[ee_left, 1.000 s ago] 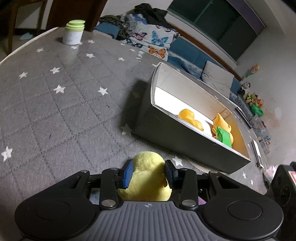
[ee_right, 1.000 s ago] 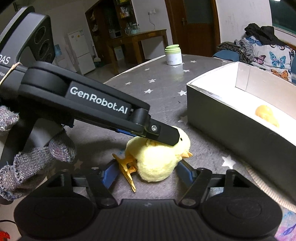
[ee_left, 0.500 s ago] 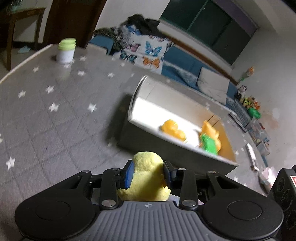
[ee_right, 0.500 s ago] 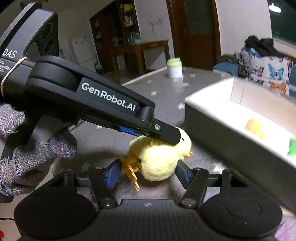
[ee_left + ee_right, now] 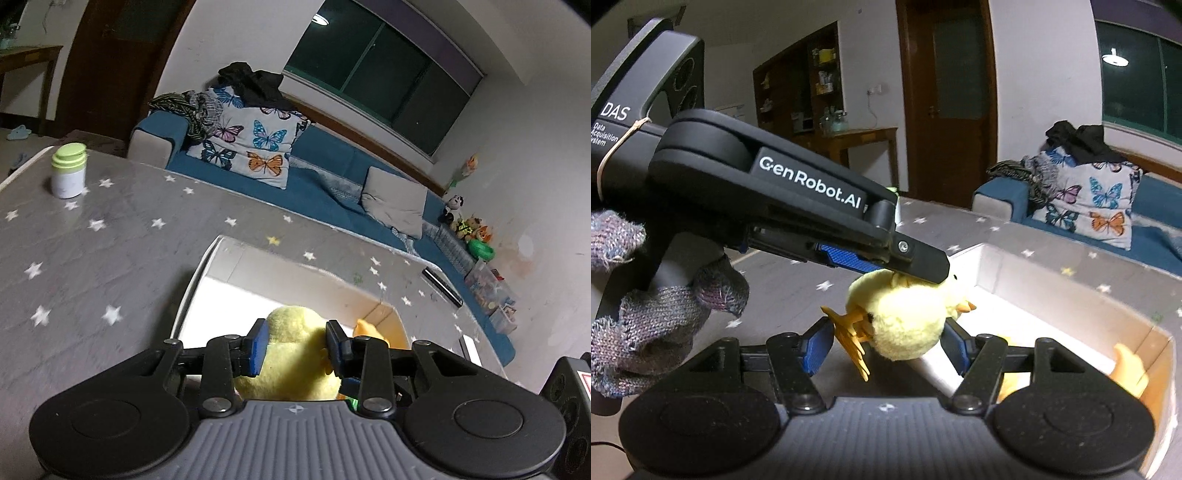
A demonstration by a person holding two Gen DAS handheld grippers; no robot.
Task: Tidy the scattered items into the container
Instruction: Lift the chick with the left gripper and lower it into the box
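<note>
My left gripper (image 5: 295, 345) is shut on a yellow plush chick (image 5: 291, 362) and holds it in the air over the near end of the open grey box (image 5: 195, 280). In the right wrist view the chick (image 5: 905, 321) hangs from the left gripper (image 5: 923, 271), orange feet to the left, above the box rim (image 5: 982, 254). My right gripper (image 5: 886, 349) is open; its fingers stand on either side of the chick, below it, without closing on it. An orange toy (image 5: 1130, 373) lies inside the box.
A white jar with a green lid (image 5: 68, 170) stands at the table's far left. A dark remote-like bar (image 5: 441, 286) lies near the table's far right edge. A blue sofa with a butterfly cushion (image 5: 255, 147) is behind the star-patterned table (image 5: 92, 240).
My left gripper has lifted the chick off the table and carried it forward over the box. The right gripper has risen alongside, still open.
</note>
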